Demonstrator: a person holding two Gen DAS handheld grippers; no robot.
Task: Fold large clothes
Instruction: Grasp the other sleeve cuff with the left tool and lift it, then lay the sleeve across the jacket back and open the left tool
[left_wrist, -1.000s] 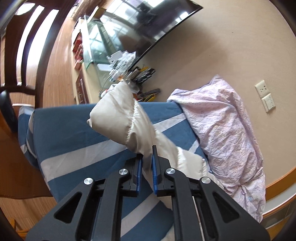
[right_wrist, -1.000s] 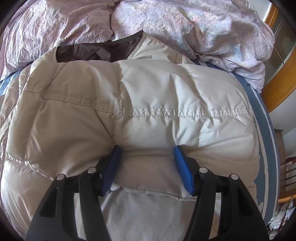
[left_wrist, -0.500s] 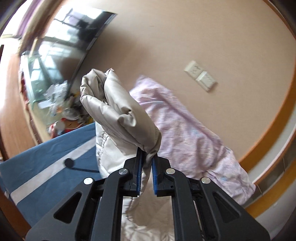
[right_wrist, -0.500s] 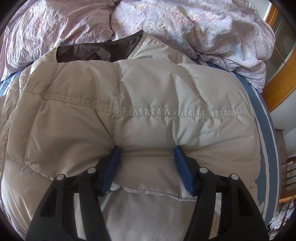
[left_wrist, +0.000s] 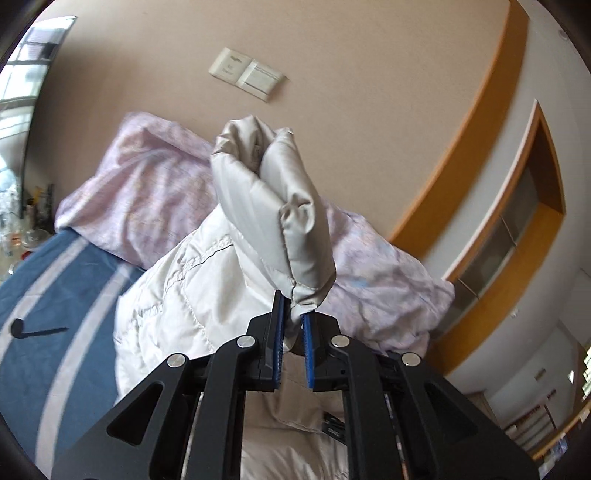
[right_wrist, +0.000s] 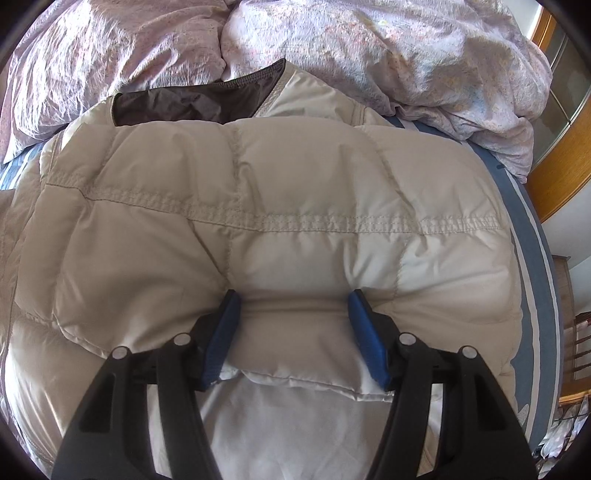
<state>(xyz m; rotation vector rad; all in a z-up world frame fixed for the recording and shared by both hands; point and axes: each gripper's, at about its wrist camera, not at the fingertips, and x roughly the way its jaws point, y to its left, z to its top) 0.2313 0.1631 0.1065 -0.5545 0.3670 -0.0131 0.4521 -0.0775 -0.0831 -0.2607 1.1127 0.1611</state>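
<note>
My left gripper (left_wrist: 291, 328) pinches the cream quilted jacket's sleeve (left_wrist: 273, 210), lifted above the striped bed (left_wrist: 48, 280). My right gripper (right_wrist: 293, 325) presses wide-spread fingers onto the puffy jacket (right_wrist: 280, 192), folded beside the lilac duvet (right_wrist: 369, 48).

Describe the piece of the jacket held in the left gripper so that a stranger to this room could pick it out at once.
Start at the bed with the blue striped sheet and the crumpled lilac duvet along the wall. On it lies a puffy cream jacket. The piece is its sleeve, pinched at the cuff by the left gripper; it alone stands up off the bed.
</note>
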